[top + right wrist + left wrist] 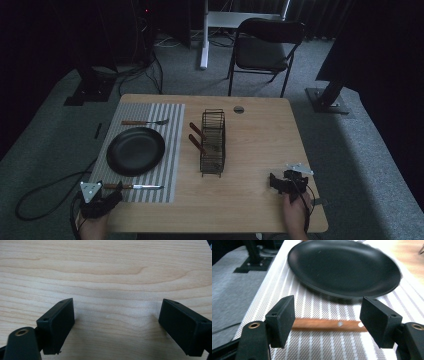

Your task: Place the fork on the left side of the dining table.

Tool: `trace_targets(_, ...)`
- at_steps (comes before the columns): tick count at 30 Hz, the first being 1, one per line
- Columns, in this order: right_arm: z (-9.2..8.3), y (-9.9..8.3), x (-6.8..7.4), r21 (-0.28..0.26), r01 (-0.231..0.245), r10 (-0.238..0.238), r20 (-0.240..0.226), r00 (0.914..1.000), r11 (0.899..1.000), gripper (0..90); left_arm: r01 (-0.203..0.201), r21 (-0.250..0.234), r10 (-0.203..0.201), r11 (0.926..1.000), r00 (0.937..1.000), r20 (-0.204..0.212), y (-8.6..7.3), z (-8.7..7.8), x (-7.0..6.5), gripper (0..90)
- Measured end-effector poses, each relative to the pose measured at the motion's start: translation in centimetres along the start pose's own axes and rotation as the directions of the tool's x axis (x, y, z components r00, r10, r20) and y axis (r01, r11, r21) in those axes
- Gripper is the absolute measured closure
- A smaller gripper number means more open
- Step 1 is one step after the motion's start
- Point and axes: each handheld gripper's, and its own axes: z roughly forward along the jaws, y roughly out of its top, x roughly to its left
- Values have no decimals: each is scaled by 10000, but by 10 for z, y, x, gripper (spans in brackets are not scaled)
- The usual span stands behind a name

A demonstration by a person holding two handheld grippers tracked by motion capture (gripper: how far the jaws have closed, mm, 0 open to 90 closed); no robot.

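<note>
The knife lies on the striped mat, handle crosswise between the wide-open left tongs, at their twelve o'clock. The right tongs, also wide, hover well apart over bare worktop.

Left hand-held gripper sits low at the near-left corner, jaws parted, pads clear of everything; right hand-held gripper rests near-right, jaws wide apart, a hand behind it.

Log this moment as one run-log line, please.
left hand-held gripper: open, straddling knife handle on striped placemat | right hand-held gripper: open over table
</note>
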Motion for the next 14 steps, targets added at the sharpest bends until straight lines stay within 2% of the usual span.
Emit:
trace_targets(3,0,0,0,-5,-6,6,-2,10000,10000,129,-89,-47,88,9999,9997,-235,0,0,1,286)
trace_targets(6,0,0,0,-3,-5,5,-5,10000,10000,129,-320,36,321,9995,9992,-254,-1,-1,-2,286)
trace_targets(11,0,0,0,-5,-7,7,-7,10000,10000,129,-375,245,377,9990,9993,-65,-6,-3,-4,286)
trace_targets(14,0,0,0,-6,-12,12,-5,10000,10000,129,-342,214,343,9992,9994,-8,-7,-4,-4,286)
